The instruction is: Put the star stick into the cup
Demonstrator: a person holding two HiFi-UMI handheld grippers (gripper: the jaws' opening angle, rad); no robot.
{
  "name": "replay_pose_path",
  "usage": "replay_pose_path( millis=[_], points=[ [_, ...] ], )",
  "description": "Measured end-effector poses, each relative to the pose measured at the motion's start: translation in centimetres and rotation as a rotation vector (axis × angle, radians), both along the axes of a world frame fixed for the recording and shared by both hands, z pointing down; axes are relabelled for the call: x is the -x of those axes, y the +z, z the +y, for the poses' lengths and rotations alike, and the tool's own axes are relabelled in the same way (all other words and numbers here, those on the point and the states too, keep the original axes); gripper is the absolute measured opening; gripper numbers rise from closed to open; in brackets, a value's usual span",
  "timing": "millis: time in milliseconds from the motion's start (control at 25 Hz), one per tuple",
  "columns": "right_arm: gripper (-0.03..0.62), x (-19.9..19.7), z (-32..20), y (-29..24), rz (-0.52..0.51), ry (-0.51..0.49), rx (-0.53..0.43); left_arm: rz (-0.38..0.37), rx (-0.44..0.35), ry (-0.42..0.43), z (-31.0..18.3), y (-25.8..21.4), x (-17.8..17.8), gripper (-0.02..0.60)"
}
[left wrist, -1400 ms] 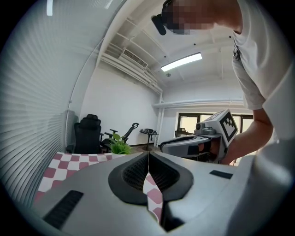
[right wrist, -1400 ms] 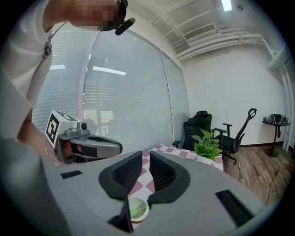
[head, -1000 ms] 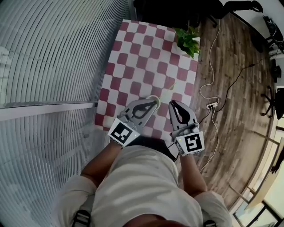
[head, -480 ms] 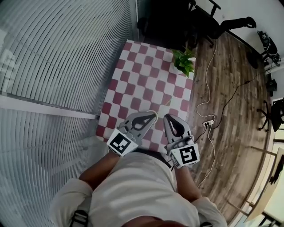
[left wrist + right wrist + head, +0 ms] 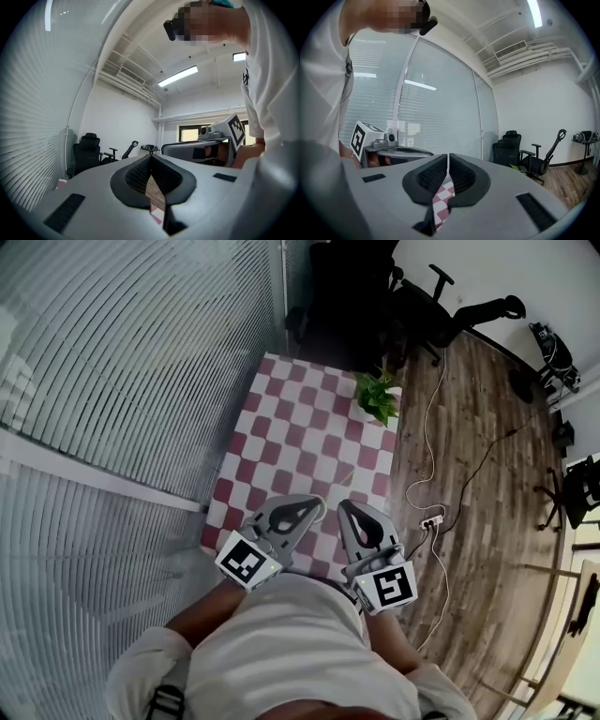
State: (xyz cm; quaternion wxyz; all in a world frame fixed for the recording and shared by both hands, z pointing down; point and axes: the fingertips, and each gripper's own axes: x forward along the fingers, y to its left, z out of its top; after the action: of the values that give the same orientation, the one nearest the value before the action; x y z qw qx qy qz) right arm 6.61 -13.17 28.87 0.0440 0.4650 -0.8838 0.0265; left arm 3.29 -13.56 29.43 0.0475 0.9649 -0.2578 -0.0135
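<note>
The table under a red-and-white checkered cloth (image 5: pixel 300 427) lies ahead of me. A faint thin line, perhaps the star stick (image 5: pixel 345 471), shows on the cloth just past the gripper tips. No cup shows in any view. My left gripper (image 5: pixel 319 503) and right gripper (image 5: pixel 344 506) are held side by side close to my body, above the table's near edge. Both are shut with nothing between the jaws. In the left gripper view the left gripper (image 5: pixel 151 157) points level into the room. The right gripper (image 5: pixel 448 155) does too.
A potted green plant (image 5: pixel 377 395) stands at the table's far right corner. A glass wall with blinds (image 5: pixel 141 362) runs along the left. Black office chairs (image 5: pixel 441 306) stand beyond the table. A white cable and power strip (image 5: pixel 431 519) lie on the wooden floor to the right.
The head view has risen and pulled back, so the table looks smaller and farther. Both grippers came back toward my body. The white ring by the left gripper's tip is out of sight.
</note>
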Motion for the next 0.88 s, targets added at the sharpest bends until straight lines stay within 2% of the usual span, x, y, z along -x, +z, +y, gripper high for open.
replay_pose_path(
  millis=[880],
  points=[
    [0.031, 1.5, 0.9, -4.5, -0.032, 0.012, -0.091, 0.013, -0.023, 0.041, 0.8, -2.7, -0.4, 0.032]
  ],
)
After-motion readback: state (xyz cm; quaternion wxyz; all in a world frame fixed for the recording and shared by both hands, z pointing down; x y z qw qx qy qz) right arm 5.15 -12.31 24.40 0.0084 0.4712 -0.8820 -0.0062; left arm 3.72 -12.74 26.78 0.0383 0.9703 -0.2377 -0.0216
